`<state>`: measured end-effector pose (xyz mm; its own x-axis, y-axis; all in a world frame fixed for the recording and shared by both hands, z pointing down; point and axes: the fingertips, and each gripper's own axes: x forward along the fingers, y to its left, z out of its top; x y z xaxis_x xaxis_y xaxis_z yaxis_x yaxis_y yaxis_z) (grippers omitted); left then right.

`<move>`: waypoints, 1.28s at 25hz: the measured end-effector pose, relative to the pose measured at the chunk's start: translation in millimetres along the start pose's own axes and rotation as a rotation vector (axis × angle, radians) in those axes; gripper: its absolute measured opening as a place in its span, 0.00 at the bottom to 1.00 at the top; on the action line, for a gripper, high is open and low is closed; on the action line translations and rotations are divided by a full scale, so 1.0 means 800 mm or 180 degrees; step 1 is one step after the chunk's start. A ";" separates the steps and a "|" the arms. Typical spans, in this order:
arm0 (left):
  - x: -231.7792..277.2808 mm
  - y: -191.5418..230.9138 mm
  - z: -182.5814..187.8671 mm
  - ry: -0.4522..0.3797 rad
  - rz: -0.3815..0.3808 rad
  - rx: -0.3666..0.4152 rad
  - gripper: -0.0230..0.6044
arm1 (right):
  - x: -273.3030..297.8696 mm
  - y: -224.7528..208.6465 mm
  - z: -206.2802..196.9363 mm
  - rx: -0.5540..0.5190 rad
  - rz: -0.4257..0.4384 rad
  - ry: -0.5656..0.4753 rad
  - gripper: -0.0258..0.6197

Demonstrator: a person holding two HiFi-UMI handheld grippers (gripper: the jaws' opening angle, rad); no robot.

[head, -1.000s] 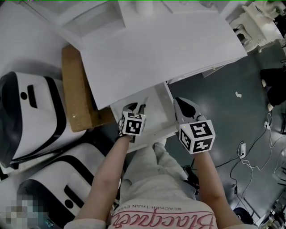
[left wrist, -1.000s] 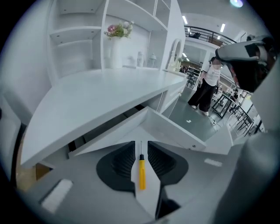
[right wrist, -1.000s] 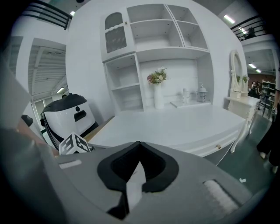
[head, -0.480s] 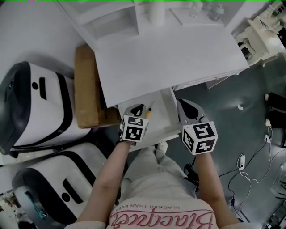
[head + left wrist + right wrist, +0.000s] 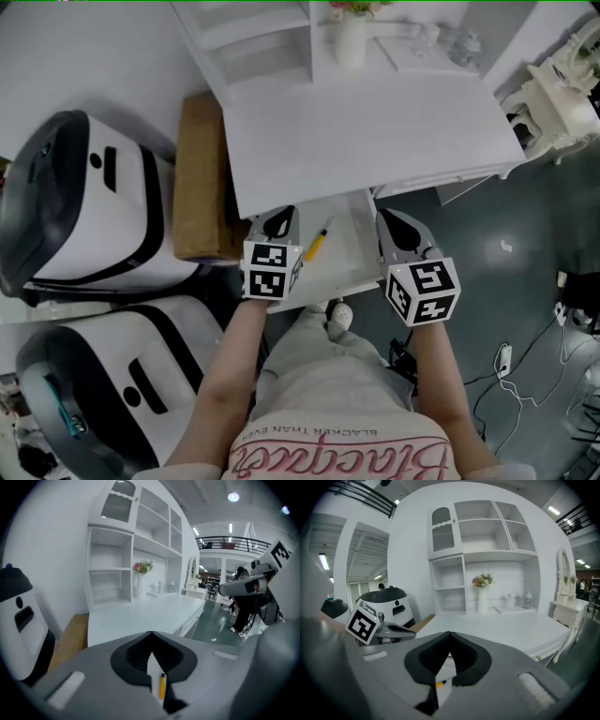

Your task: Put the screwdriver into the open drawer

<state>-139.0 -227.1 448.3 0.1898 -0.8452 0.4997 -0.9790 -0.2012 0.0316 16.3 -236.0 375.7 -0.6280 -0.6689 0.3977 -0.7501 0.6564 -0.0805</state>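
- Just right of left gripper (image 5: 279, 217), screwdriver (image 5: 317, 244) lies inside drawer (image 5: 352, 246).
- Left and right gripper (image 5: 386, 217) are both closed, holding nothing.
- Task looks done: back away without bumping desk (image 5: 375, 122).

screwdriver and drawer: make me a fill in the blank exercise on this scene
1. The screwdriver lies in the open ____ under the desk.
2. Its handle is ____.
3. The left gripper and the right gripper both have their jaws ____, with nothing held.

Missing words: drawer; yellow; shut
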 end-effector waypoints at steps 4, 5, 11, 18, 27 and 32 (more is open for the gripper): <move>-0.030 0.020 0.028 -0.0302 0.0080 -0.0086 0.06 | -0.006 0.009 0.013 -0.0137 0.0023 -0.0086 0.04; -0.037 0.024 0.035 -0.0368 0.0093 -0.0085 0.06 | -0.008 0.011 0.017 -0.0173 0.0026 -0.0112 0.04; -0.081 0.042 0.079 -0.0774 0.0223 -0.0055 0.06 | -0.020 0.021 0.047 -0.0346 0.0046 -0.0326 0.04; -0.134 0.057 0.136 -0.1281 0.0405 0.0018 0.06 | -0.034 0.031 0.085 -0.0519 0.0034 -0.0575 0.04; -0.189 0.059 0.193 -0.1785 0.0559 0.0134 0.06 | -0.066 0.028 0.141 -0.0703 -0.0015 -0.0955 0.04; -0.210 0.055 0.212 -0.1953 0.0627 0.0225 0.06 | -0.079 0.031 0.159 -0.0745 -0.0011 -0.1119 0.04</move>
<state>-201.7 -178.2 219.0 0.0354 -0.9948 -0.0958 -0.9966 -0.0280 -0.0777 10.8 -222.0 232.5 -0.6884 -0.7230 0.0585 -0.7105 0.6883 0.1461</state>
